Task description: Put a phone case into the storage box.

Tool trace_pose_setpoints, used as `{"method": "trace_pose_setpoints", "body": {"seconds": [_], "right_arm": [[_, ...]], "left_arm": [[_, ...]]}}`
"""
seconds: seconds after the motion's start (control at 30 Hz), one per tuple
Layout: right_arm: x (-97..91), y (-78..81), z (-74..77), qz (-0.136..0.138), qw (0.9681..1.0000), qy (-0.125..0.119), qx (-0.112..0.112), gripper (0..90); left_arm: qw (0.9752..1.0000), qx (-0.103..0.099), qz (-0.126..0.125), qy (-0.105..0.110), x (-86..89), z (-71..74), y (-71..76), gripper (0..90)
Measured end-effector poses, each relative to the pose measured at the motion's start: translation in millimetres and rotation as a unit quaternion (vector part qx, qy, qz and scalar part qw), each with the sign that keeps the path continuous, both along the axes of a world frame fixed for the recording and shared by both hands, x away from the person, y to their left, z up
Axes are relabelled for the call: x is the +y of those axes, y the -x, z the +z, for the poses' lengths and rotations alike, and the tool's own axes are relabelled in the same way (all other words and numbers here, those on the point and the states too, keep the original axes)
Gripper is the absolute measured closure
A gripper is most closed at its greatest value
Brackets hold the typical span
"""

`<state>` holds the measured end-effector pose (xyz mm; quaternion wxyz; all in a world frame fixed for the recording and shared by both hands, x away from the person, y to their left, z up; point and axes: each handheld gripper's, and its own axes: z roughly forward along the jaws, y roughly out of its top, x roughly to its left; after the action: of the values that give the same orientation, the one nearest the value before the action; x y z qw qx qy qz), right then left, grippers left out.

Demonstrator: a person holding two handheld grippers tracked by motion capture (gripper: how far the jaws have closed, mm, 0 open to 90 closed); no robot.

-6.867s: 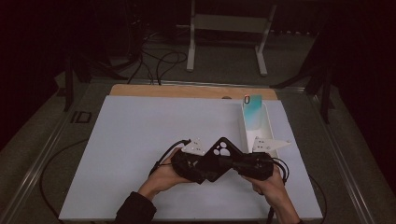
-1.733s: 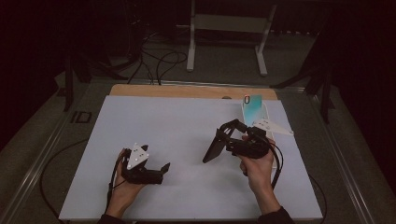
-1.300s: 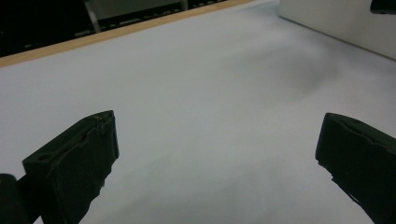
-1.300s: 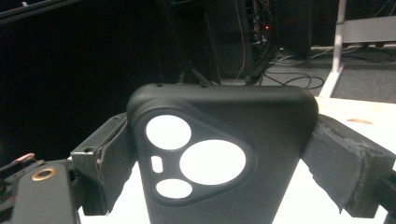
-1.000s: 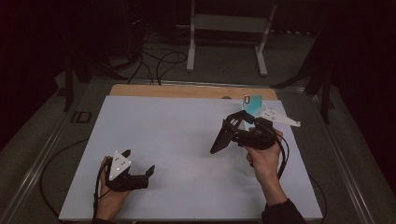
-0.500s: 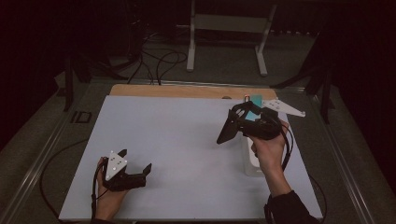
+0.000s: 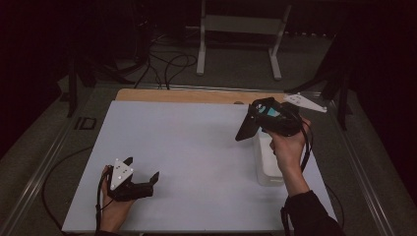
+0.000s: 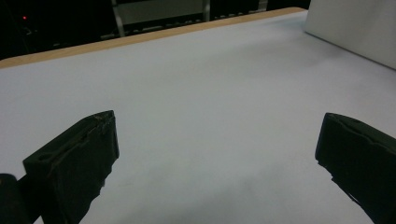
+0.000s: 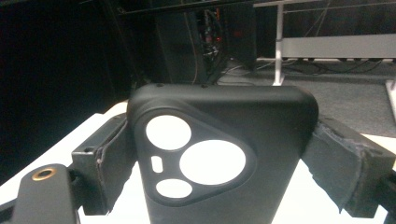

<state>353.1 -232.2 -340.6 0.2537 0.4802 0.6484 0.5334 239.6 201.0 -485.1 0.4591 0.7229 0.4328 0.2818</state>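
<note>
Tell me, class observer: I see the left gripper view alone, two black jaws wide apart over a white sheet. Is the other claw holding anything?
Observer: Yes, the right claw is clamped on the sides of a black phone case.
Operator: Which face of it shows?
Observer: In the right gripper view, the face with four camera cutouts.
Operator: Where is it?
Observer: In the high view it hangs above a clear box on the table, right side.
</note>
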Motion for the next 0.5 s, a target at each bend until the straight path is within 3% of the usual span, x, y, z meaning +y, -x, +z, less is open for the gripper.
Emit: {"method": "trace_pose_setpoints", "body": {"seconds": [0.5], "right_arm": [[-15.6,-15.2,5.6,-0.045,0.9989,0.015,-0.006,14.0]], "left_arm": [[1.0,0.001,-0.002,0.0,-2.1,0.0,-1.4,0.4]]}}
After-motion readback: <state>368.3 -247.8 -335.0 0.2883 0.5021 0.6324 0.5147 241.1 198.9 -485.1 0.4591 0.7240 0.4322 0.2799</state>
